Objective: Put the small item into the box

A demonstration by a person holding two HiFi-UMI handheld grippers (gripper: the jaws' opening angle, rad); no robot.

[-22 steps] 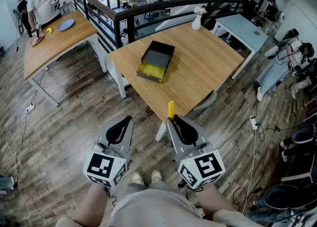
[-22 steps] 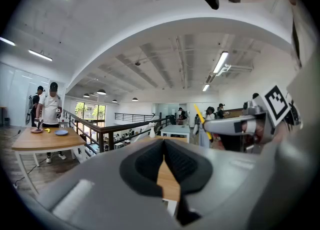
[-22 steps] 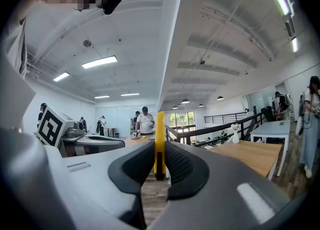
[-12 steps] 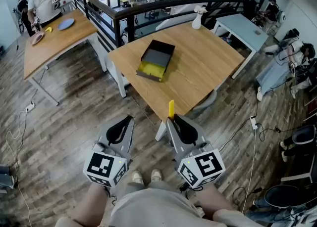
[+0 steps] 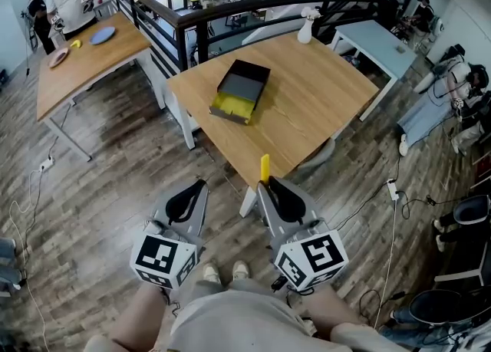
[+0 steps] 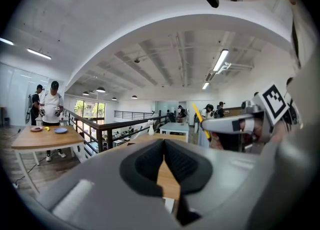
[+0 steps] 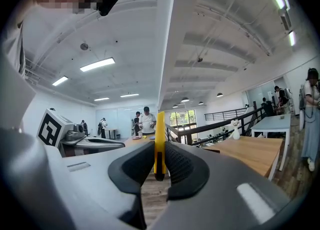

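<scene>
A black box (image 5: 244, 90) with a yellow inner side lies open on the wooden table (image 5: 322, 105), far ahead of both grippers. My right gripper (image 5: 265, 183) is shut on a thin yellow item (image 5: 265, 168) that sticks up from its jaws, just short of the table's near corner. The right gripper view shows that yellow item (image 7: 160, 139) clamped upright between the black pads of the right gripper (image 7: 159, 166). My left gripper (image 5: 201, 184) is held beside it over the floor, shut with nothing in it. The left gripper (image 6: 164, 149) shows its pads pressed together.
A white spray bottle (image 5: 304, 30) stands at the table's far edge. A dark railing (image 5: 192, 24) runs behind the table. A second wooden table (image 5: 84, 63) with a blue plate and people stands at far left, and a pale blue table (image 5: 376, 44) at right. Wood floor lies below.
</scene>
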